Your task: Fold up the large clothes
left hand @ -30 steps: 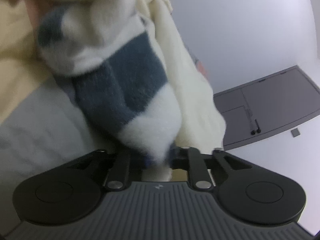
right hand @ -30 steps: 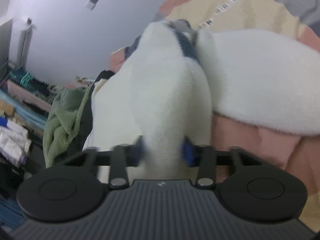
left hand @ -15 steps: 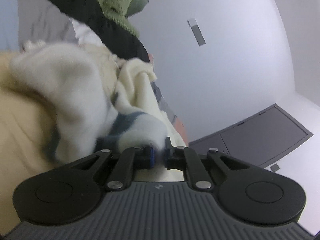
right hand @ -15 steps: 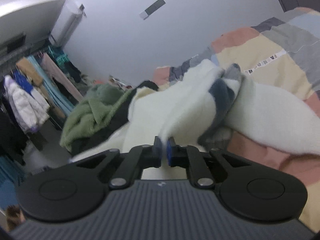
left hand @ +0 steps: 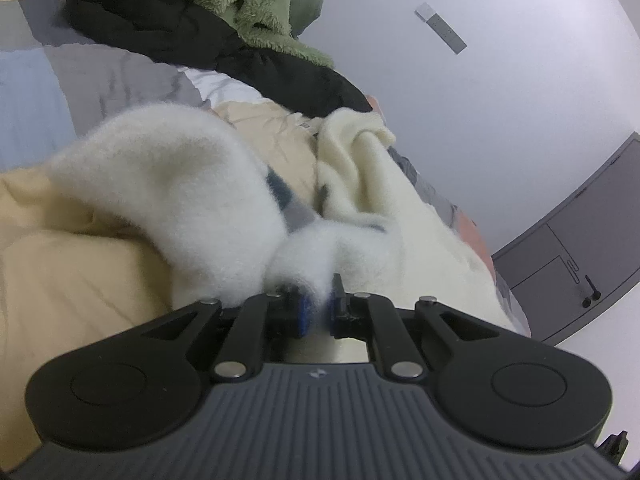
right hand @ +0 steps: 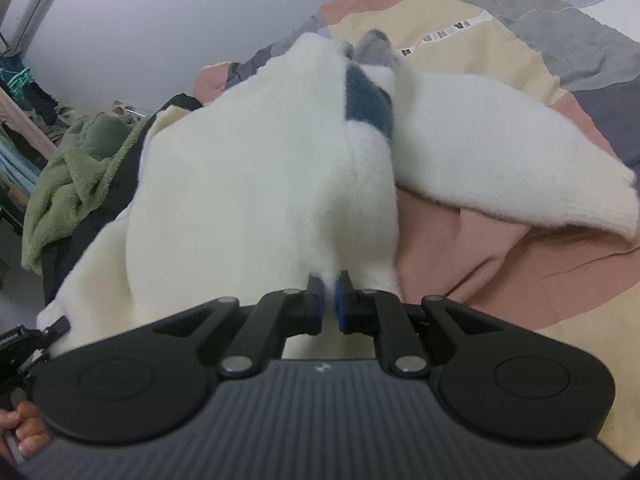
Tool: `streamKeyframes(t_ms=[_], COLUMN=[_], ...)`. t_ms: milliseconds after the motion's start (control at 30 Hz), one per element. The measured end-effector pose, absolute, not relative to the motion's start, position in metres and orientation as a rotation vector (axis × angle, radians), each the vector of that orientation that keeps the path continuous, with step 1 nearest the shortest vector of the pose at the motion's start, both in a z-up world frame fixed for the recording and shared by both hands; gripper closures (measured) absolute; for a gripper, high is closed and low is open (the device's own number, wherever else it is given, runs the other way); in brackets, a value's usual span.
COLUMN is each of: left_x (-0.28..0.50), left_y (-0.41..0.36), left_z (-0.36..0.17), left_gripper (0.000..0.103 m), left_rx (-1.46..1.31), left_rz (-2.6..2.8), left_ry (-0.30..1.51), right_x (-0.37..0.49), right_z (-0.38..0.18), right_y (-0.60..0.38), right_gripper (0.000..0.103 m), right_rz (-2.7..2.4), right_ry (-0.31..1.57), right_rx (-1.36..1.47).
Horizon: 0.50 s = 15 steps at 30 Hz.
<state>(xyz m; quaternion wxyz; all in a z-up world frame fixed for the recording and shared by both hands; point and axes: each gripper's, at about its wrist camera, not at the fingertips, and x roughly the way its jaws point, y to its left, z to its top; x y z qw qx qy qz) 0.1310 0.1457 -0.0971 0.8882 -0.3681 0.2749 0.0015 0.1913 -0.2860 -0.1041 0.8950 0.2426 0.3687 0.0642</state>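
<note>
Bedroom setup, with everything happening on a bed under a patchwork quilt [right hand: 500,44] in peach, tan and grey blocks, a plain white wall behind it and a clothes rack off to one side. A green fleece [left hand: 256,4] and a black garment [left hand: 168,20] are dumped at the far end of the bed, well apart from the action.

The thing being folded is the fluffy white sweater [right hand: 248,176] with dark blue-grey patches. Both ends are pinched: the left hand-held gripper [left hand: 318,312] has its blue pads squeezed onto a bit of the white fuzz, and the right hand-held gripper [right hand: 329,304] is clamped on a thin ridge of the same sweater; its jaws have just been closing on that fabric.

What matters for the next move, I'd say: from the right gripper the sweater body runs straight away along the line the fingers point, long axis pretty much in line with it, and one sleeve [right hand: 504,152] lies loose on the quilt to the right of that body, touching it near the dark patch. From the left gripper the fabric bunches up and arcs off to the left and away. So the right hand looks nearer to the loose sleeve.

Hard to tell stuff: I can't see which edge (hem, shoulder, cuff) either gripper actually has, because the fuzz swallows the pads. The other sleeve isn't clearly identifiable, and there's a cream layer [left hand: 360,148] beside the sweater that could be a separate item or its lining. A bit of the person's hand [right hand: 24,428] peeks in at the corner of the right view.
</note>
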Motion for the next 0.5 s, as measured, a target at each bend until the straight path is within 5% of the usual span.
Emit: streamKeyframes(t_ms=[67, 133, 200, 267, 500], left_x=[0.126, 0.125, 0.118, 0.109, 0.091], left_y=[0.149, 0.150, 0.149, 0.141, 0.119], left_z=[-0.096, -0.095, -0.096, -0.096, -0.106], left_gripper=[0.086, 0.067, 0.042, 0.038, 0.031], left_rx=[-0.782, -0.810, -0.858, -0.874, -0.893], left_rz=[-0.001, -0.011, -0.044, -0.058, -0.098], left_ry=[0.578, 0.591, 0.599, 0.619, 0.705], right_x=[0.186, 0.178, 0.170, 0.162, 0.134], right_z=[-0.103, -0.101, -0.100, -0.098, -0.099], right_y=[-0.284, -0.285, -0.287, -0.289, -0.279], right_gripper=[0.091, 0.086, 0.054, 0.031, 0.028], right_rz=[0.131, 0.135, 0.157, 0.185, 0.196], right_ry=[0.753, 0.741, 0.733, 0.721, 0.720], right_rx=[0.508, 0.530, 0.582, 0.625, 0.692])
